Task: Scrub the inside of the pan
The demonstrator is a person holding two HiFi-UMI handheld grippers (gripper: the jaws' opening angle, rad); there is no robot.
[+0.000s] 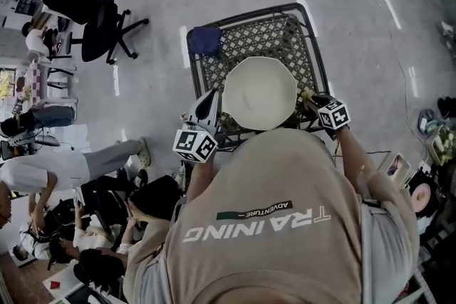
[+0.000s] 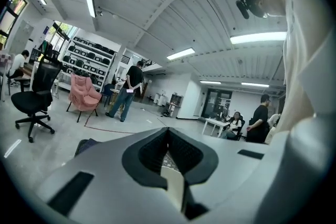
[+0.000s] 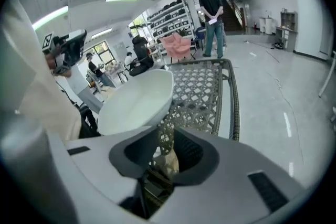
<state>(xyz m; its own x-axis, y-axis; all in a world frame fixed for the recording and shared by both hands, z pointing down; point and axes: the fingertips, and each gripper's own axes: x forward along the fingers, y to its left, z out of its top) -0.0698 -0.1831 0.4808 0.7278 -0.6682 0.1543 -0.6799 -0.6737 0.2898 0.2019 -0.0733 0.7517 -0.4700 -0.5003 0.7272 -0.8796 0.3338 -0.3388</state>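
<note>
The left gripper (image 1: 212, 102), centre-left of the head view, is clamped on the left edge of the pan (image 1: 260, 92). Its own view shows a cream strip of the pan pinched between the jaws. The right gripper (image 1: 311, 100), just right of the pan, has its jaws closed on a tan sponge (image 3: 167, 161). The white pan sits tilted over the lattice table (image 1: 299, 39). A blue cloth (image 1: 205, 40) lies at the table's upper-left corner. A black chair (image 1: 92, 18) stands in the upper left.

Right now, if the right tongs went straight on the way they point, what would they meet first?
Most likely what looks like a tan sponge between the right tongs, then the woven table; depth is unclear.
</note>
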